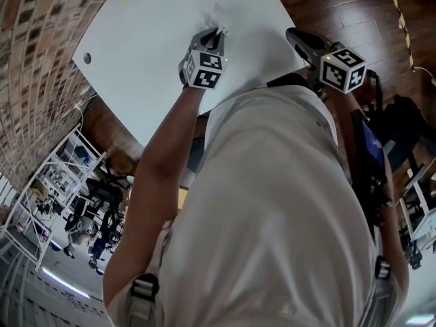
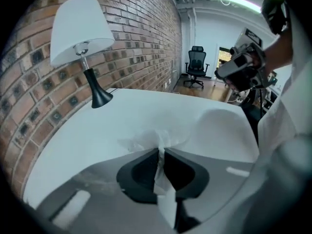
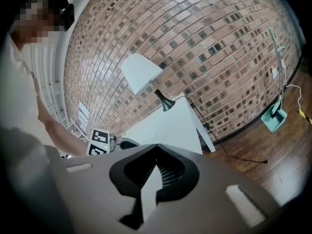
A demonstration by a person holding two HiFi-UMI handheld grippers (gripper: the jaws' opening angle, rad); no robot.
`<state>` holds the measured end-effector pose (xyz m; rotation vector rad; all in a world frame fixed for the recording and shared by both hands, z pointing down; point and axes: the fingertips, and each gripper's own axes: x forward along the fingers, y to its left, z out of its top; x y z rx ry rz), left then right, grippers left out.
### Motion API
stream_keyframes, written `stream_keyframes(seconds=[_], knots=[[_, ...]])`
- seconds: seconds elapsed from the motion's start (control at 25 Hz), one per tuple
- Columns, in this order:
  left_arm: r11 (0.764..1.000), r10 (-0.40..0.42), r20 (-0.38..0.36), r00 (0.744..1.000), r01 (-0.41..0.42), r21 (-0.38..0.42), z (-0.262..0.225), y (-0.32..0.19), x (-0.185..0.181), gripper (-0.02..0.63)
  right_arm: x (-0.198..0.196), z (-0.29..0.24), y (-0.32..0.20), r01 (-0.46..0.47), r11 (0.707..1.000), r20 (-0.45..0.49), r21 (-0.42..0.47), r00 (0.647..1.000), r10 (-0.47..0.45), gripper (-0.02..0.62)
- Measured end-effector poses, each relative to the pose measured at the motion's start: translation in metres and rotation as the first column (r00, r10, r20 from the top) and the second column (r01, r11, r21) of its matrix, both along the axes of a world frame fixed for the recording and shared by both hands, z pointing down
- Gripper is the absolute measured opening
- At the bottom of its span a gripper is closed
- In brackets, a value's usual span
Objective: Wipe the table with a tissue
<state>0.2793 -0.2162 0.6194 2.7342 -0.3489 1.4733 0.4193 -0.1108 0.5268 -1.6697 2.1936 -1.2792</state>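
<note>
Brick wall runs along the far side of a white table, with dark wood floor beyond its other edge. My left gripper points steeply down at the tabletop, jaws clamped together on a crumpled white tissue. The loose end fans out on the surface just ahead of the tips, and a strip trails back between the fingers. The only print I can make out is the black-and-white square pattern on the left marker cube and the right one; I can read no lettering. Bare white top lies on every side of the left gripper. Ahead and to its left, a white-shaded lamp on a black stem stands near the wall. To its right the table edge is near, and there my right gripper hangs above the corner, jaws together with nothing between them. Ahead of that gripper, a black cable trails across the floor. A black office chair stands well beyond the far end.
</note>
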Motion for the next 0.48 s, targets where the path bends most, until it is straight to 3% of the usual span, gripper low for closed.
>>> stream_keyframes(seconds=[0.16,0.24,0.36,0.48], knots=[[0.996,0.044,0.013,0.999,-0.043,-0.084,0.002,0.026,0.002,0.028,0.002,0.004,-0.001,0.0,1.0,0.013,-0.002,1.0,0.0,0.006],[0.993,0.079,0.029,0.996,-0.076,-0.09,-0.001,0.031,0.004,0.029,0.002,0.004,-0.001,0.002,1.0,0.017,0.0,1.0,-0.002,0.006],[0.999,0.012,0.019,1.0,-0.011,-0.046,-0.015,0.014,-0.008,0.029,0.002,0.0,-0.003,0.003,1.0,0.017,0.013,1.0,-0.003,0.006],[0.998,-0.033,0.075,0.997,0.036,-0.05,-0.01,-0.001,-0.042,0.032,-0.001,-0.002,-0.005,0.008,1.0,0.019,0.022,1.0,-0.008,0.006]])
